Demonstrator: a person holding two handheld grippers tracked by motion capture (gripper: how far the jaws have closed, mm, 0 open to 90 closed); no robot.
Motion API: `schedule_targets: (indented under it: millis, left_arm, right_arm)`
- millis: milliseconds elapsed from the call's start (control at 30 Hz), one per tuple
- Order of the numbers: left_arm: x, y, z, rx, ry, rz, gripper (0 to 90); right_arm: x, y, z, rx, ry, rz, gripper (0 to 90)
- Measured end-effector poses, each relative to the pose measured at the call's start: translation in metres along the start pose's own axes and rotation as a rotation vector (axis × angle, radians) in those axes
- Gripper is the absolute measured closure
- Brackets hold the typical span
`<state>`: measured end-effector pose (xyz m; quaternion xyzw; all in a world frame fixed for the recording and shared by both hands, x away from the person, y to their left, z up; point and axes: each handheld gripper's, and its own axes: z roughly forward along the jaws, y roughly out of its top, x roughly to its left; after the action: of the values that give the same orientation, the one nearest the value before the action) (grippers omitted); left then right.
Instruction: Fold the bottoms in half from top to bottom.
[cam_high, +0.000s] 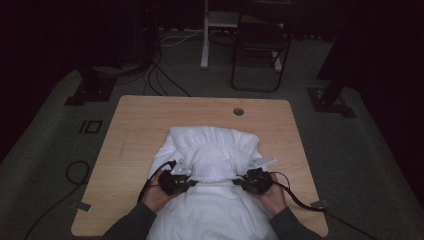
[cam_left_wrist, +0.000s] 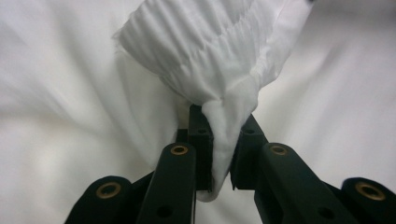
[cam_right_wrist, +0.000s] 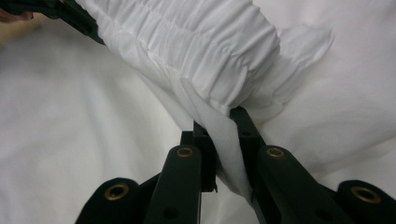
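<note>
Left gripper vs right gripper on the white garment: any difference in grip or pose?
The left gripper sits at the left end of the gathered band, the right gripper at its right end. They point inward, toward each other. Shared: both have jaws shut on a pinch of the white garment, each held by a hand low on the wooden table.

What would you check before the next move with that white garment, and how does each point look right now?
1. Left gripper shut on the gathered band of the white garment: ok.
2. Right gripper shut on the same band: ok.
3. Band stretched evenly between both grippers: ok in the high view.
4. Garment fully on the table: not ok, its near end hangs past the front edge.
5. Cables clear of the cloth: cannot tell.
</note>
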<state>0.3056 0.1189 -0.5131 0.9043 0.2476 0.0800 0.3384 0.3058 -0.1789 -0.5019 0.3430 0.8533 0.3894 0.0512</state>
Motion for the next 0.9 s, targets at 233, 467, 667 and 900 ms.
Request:
schedule_targets:
  millis: [233, 467, 667, 900]
  left_arm:
    - [0.008, -0.01, 0.011, 0.009, 0.048, 0.003, 80.3]
    - [0.023, -0.002, 0.02, -0.017, 0.116, -0.089, 80.3]
    - [0.046, 0.01, 0.028, -0.002, 0.156, -0.093, 80.3]
    - [0.088, 0.028, 0.038, 0.045, 0.239, -0.071, 80.3]
  right_arm:
    - [0.002, -0.009, 0.03, 0.07, -0.065, -0.033, 83.3]
    - [-0.022, 0.007, 0.048, 0.026, -0.09, -0.014, 83.1]
    - [-0.047, 0.032, 0.065, 0.036, -0.12, 0.001, 83.1]
    - [-0.06, 0.053, 0.082, 0.025, -0.124, 0.078, 82.9]
